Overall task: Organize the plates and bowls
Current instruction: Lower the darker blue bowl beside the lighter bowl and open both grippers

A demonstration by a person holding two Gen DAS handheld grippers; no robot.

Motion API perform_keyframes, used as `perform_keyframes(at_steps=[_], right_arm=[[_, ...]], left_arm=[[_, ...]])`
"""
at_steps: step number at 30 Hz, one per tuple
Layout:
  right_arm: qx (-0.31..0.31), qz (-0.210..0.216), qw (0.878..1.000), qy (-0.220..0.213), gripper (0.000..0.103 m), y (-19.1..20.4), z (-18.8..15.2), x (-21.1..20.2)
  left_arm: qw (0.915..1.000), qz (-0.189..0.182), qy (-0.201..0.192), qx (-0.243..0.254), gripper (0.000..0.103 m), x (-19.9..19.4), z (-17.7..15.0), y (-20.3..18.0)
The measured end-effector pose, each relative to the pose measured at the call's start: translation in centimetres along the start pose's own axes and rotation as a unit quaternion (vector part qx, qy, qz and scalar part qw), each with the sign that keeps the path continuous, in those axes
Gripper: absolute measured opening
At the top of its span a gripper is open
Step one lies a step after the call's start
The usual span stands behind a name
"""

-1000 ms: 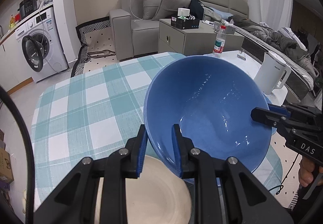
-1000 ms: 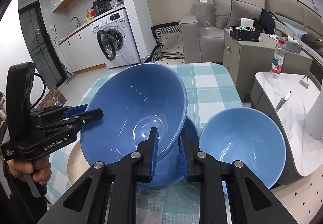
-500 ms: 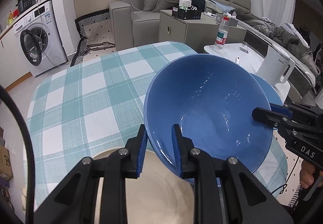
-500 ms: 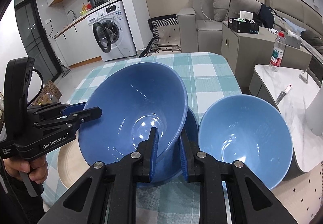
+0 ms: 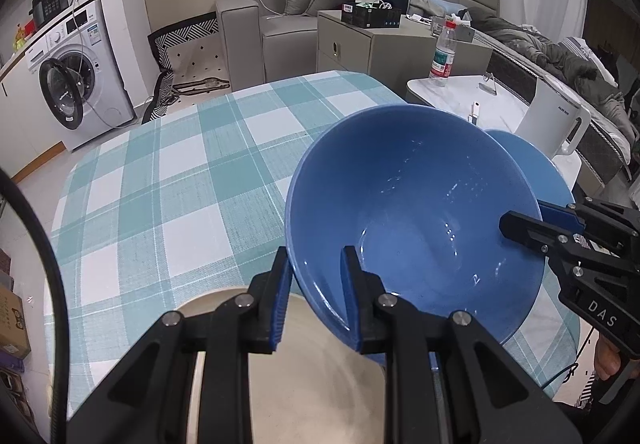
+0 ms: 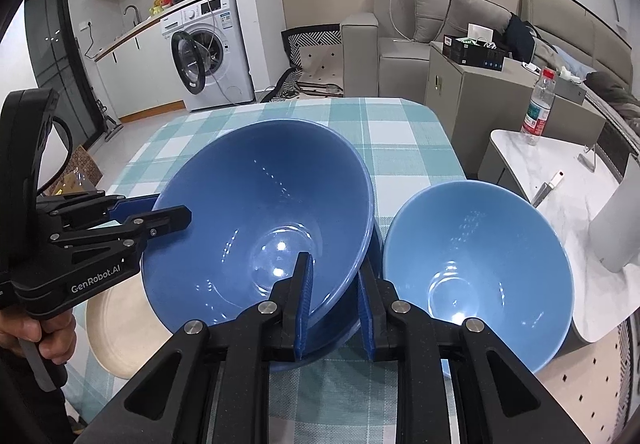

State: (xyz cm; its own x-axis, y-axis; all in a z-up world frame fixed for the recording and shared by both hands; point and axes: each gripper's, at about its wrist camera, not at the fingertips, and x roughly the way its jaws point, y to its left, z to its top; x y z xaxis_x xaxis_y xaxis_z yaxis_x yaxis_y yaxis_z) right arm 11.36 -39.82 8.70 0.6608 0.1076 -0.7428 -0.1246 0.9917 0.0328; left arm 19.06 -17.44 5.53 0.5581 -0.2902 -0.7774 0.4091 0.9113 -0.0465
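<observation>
From our left wrist view, we see the left gripper (image 5: 314, 298) pinching the near rim of the big bowl (image 5: 416, 211), one finger inside the bowl and one outside. The bowl is tilted, its mouth facing us, above the checked cloth (image 5: 168, 179). Under our fingers lies a cream plate (image 5: 312, 372). Across the bowl, the right gripper (image 5: 524, 222) bites the opposite rim; a hand (image 5: 606, 358) shows beneath it. Behind the bowl's far edge peeks a second bowl (image 5: 536, 163), and past that stands a white kettle (image 5: 554, 123) on a marble side table (image 5: 460, 95), with a bottle (image 5: 442, 53) further back.

From our right wrist view, the right gripper (image 6: 334, 302) is clamped on the big bowl's (image 6: 260, 219) near rim, one pad inside, one outside. The bowl leans over a dark blue dish (image 6: 336, 328) directly beneath it; we cannot tell if they touch. The left gripper (image 6: 168, 213) grips the rim on the far left side, held by a hand (image 6: 44, 332). The cream plate (image 6: 116, 332) sits low at left, partly under the bowl. The second bowl (image 6: 476, 268) rests upright just beside the big one, at the table's right edge.
</observation>
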Motion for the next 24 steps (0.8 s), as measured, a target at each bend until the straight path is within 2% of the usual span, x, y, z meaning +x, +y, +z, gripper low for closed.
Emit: perform_keyframes(at_steps=[10,20,24], right_arm=[[-0.002,-0.032,0.999,-0.023,0.022,0.6,-0.7,0.2],[-0.026,-0.059,0.998,-0.027,0.022,1.3,-1.5,0.8],[-0.035,-0.062,0.997,-0.026,0.030,1.4,-1.8,1.2]], left_arm=[[1.0000,-0.002,0.006,-0.002,0.022,0.8,-0.5,0.0],[0.9999,0.000,0.011,-0.001,0.022,1.0,-0.8,-0.1],[0.9998,0.001,0.017,0.006,0.025,1.3,-1.1,-0.4]])
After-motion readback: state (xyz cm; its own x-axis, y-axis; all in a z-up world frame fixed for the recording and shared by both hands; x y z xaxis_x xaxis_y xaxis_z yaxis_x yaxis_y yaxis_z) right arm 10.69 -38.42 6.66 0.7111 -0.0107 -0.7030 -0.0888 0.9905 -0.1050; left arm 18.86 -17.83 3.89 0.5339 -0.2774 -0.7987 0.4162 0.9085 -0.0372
